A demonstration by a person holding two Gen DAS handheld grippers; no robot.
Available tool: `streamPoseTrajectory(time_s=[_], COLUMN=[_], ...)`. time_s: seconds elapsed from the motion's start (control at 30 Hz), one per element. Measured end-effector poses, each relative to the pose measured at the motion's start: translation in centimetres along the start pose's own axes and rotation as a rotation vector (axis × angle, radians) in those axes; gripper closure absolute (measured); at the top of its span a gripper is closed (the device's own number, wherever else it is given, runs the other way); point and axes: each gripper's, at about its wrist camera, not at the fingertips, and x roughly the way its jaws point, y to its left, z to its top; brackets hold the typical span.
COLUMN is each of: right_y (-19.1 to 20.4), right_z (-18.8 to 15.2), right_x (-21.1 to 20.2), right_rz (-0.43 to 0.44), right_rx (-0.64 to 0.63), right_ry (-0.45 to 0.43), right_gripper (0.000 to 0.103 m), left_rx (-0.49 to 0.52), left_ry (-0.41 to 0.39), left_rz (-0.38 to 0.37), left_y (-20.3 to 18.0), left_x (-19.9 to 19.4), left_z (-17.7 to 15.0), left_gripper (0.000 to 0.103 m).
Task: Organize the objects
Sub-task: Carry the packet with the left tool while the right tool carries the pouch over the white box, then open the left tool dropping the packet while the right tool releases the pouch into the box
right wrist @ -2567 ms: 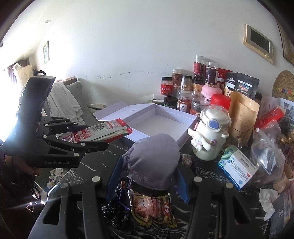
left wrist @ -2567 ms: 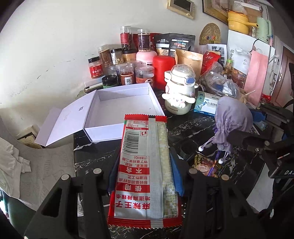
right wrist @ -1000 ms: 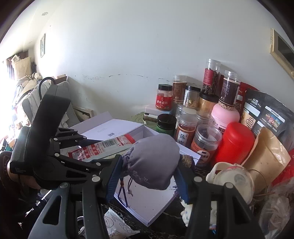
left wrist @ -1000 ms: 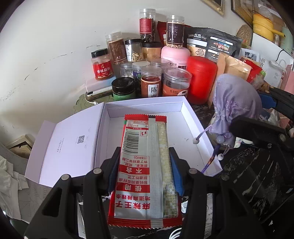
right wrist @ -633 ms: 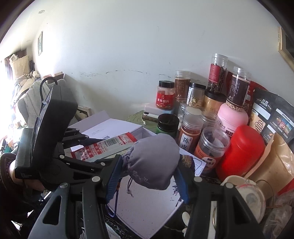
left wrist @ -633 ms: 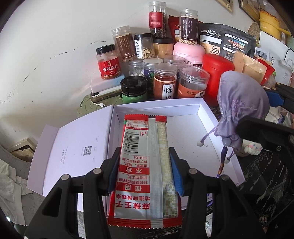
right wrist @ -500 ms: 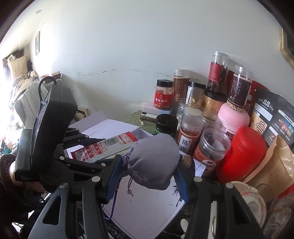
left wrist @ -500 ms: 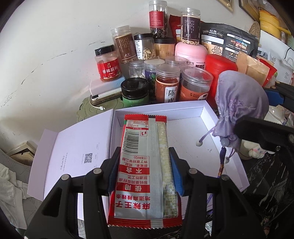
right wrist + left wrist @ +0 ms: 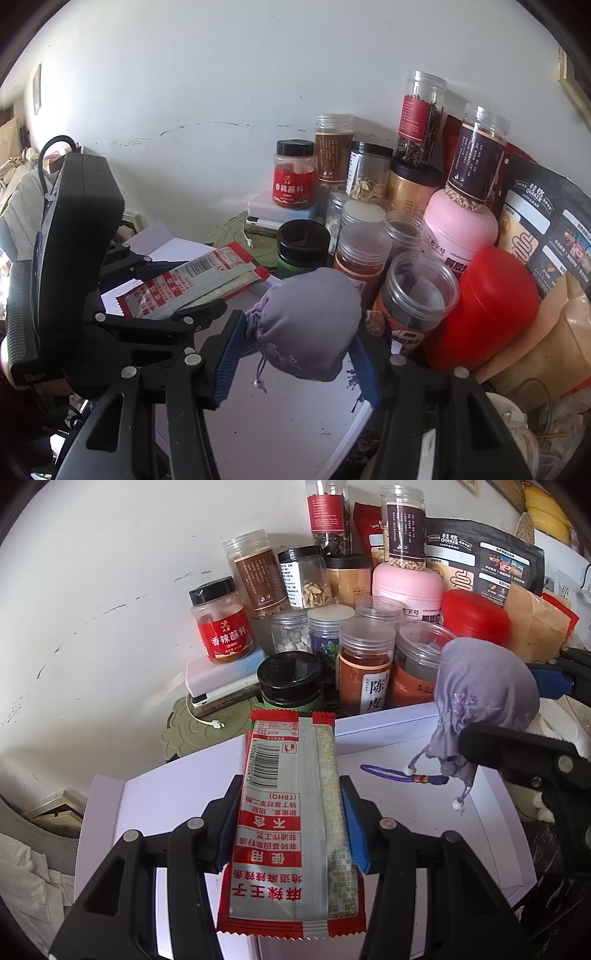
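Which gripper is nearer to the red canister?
Right. The right gripper, shut on the purple pouch, hangs just beside the red canister; the left gripper with its snack packet is farther away.

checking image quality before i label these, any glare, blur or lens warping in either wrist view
Left wrist view: sharp, evenly lit, with mild sheen on the snack packet; fisheye bends the white wall and darkens the corners. Right wrist view: blown-out daylight at the far left edge, the left gripper dark against it, the purple pouch sharp, the same curved vignette.
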Motion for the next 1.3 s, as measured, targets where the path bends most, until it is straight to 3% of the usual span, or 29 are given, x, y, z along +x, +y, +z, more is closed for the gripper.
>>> streamPoseTrajectory(time_s=[0.07,0.63,0.87,1.03,1.3], right_y=[-0.3,-1.8,-2.6,-3.1,-3.9], right_z=[0.2,0.5,0.2,0.0,0.3], right_x=[0.9,7.4,9.3,9.9,9.4], right_rz=[-0.044,-0.103,-0.100,-0.105,-0.101], right_rx=[0.032,0.121,0.150,0.161,0.208], right_ry=[0.013,0.136,0.173,0.187,0.204], right_gripper=[0.048,0.048,0.048,0.047,0.037], left_rx=[-0.011,-0.040,-0.022,-0.031,-0.035], left_ry=[0.010,0.074,0.084,0.083,0.087], left_rz=[0.009,0.052,0.045,-0.017,-0.003], left_y=[0.5,1.5,1.0,0.7,0.4], left_x=[0.7,4.9,6.3,6.5,6.3], left_z=[0.2,0.5,1.2,1.4,1.4], left_gripper=[0.056,0.056,0.055,0.055,0.052])
